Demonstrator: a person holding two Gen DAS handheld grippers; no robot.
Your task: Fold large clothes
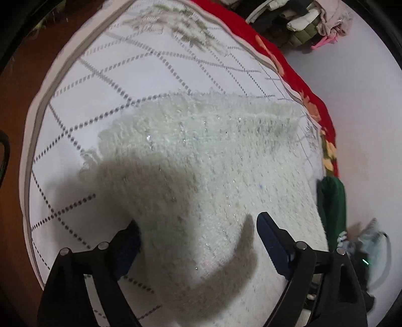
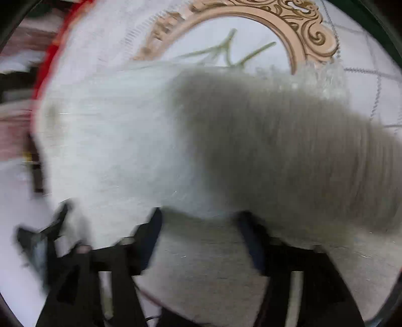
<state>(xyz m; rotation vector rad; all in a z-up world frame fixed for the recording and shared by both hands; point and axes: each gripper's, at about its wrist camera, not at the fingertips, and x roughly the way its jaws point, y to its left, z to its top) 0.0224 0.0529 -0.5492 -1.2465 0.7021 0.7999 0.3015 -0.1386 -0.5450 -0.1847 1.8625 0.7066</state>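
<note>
Item: fluffy white knitted garment, spread on white dotted-grid bedspread | your left gripper: jaws released above it | your right gripper: blurred, jaws released over the same garment

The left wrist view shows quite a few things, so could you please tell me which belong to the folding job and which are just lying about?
Job:
white fluffy garment
left gripper, open over it
right gripper, open

Lying about:
red floral blanket
green cloth
clothes pile
patterned bedspread underneath
</note>
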